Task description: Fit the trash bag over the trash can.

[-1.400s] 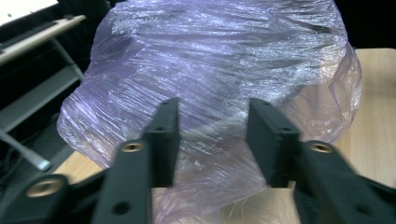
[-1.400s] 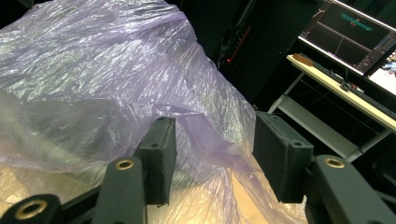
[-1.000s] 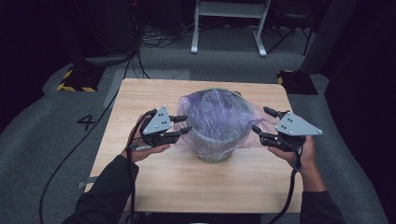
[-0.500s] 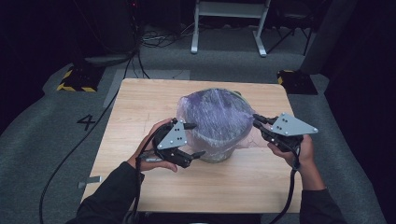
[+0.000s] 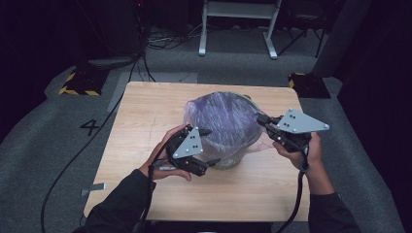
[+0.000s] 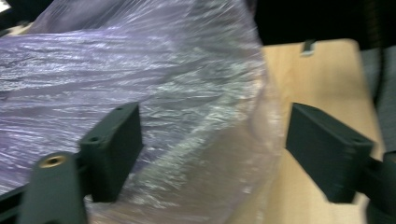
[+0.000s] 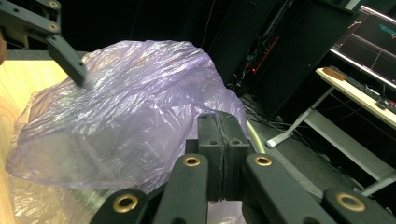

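Purple plastic bag [image 5: 228, 121] drapes over a bin on the wooden table [image 5: 145, 111]; my left gripper [image 5: 206, 145] gapes wide against its near side, my right gripper [image 5: 261, 120] pinched flat at its far edge.

A crinkled, translucent purple bag [image 5: 228, 124] is draped over a round bin [image 5: 232, 158], perhaps grey, between the left gripper [image 5: 206, 145] and right gripper [image 5: 260, 119].

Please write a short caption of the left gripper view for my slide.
Open left gripper straddling the crinkled purple plastic bag over the wooden table.
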Demonstrator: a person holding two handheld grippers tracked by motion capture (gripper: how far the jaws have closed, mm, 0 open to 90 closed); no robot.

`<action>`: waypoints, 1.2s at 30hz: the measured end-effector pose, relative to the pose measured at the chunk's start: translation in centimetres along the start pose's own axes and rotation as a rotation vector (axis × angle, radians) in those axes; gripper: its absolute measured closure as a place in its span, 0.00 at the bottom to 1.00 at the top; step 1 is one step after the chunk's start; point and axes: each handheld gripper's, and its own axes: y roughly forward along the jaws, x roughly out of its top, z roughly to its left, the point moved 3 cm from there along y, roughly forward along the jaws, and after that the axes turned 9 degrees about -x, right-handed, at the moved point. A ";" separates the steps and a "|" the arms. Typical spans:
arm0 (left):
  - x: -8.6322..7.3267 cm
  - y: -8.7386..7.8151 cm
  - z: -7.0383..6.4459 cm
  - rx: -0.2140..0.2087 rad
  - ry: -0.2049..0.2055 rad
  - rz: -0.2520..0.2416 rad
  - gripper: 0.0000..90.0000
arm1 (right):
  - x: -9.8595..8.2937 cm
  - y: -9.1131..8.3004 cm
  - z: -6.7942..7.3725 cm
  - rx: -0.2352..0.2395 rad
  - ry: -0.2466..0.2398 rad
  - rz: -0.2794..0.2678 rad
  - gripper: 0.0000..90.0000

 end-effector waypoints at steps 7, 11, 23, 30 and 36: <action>-0.6 -0.1 1.0 -0.009 -0.017 -0.002 0.66 | -0.4 0.0 0.6 0.021 -0.008 -0.012 0.90; -0.6 -0.8 1.3 -0.028 -0.010 -0.042 0.83 | -0.6 -0.2 0.8 0.027 -0.015 -0.018 0.90; -0.7 -4.1 4.3 0.033 -0.059 -0.120 1.00 | -2.0 0.6 -0.6 -0.107 -0.013 0.038 0.78; -1.2 -4.7 7.1 0.104 -0.109 -0.122 1.00 | -2.9 2.1 -1.8 -0.192 -0.024 0.089 0.75; -2.5 -4.8 10.0 0.148 -0.193 -0.132 1.00 | -4.1 3.5 -3.2 -0.194 0.031 0.151 0.71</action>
